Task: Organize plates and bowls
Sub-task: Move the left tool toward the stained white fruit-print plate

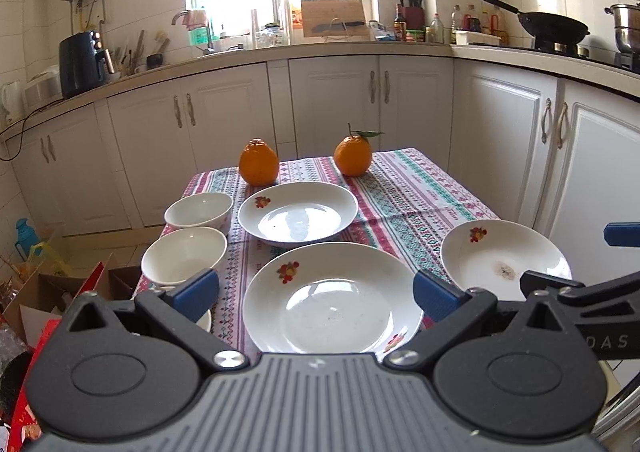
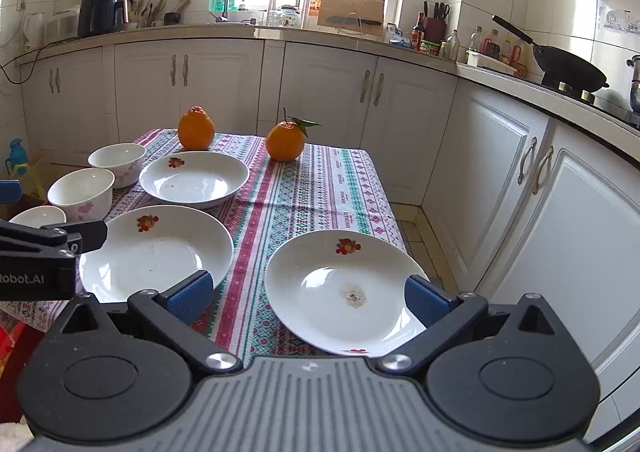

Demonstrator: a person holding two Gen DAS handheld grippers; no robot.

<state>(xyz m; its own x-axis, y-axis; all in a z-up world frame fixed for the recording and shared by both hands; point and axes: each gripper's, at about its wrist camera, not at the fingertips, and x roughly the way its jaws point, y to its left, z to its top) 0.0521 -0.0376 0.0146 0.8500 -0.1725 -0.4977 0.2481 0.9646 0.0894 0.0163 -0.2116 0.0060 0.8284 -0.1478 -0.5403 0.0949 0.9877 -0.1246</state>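
Three white plates with a fruit print lie on the patterned tablecloth. The near plate (image 1: 332, 298) (image 2: 156, 248) sits between the wide-apart blue pads of my open left gripper (image 1: 316, 294). The far plate (image 1: 298, 214) (image 2: 195, 178) lies behind it. The stained plate (image 1: 504, 258) (image 2: 344, 288) at the right edge lies between the pads of my open right gripper (image 2: 308, 298). Along the left edge stand white bowls: far bowl (image 1: 199, 210) (image 2: 117, 162), middle bowl (image 1: 184, 256) (image 2: 81, 192), and a third bowl (image 2: 38, 217) nearest, partly hidden by the left gripper.
Two oranges (image 1: 259, 162) (image 1: 353, 155) stand at the table's far end. White kitchen cabinets (image 1: 332, 104) ring the table at back and right. Cardboard boxes (image 1: 52, 292) and clutter lie on the floor at left. A wok (image 1: 554, 28) sits on the stove.
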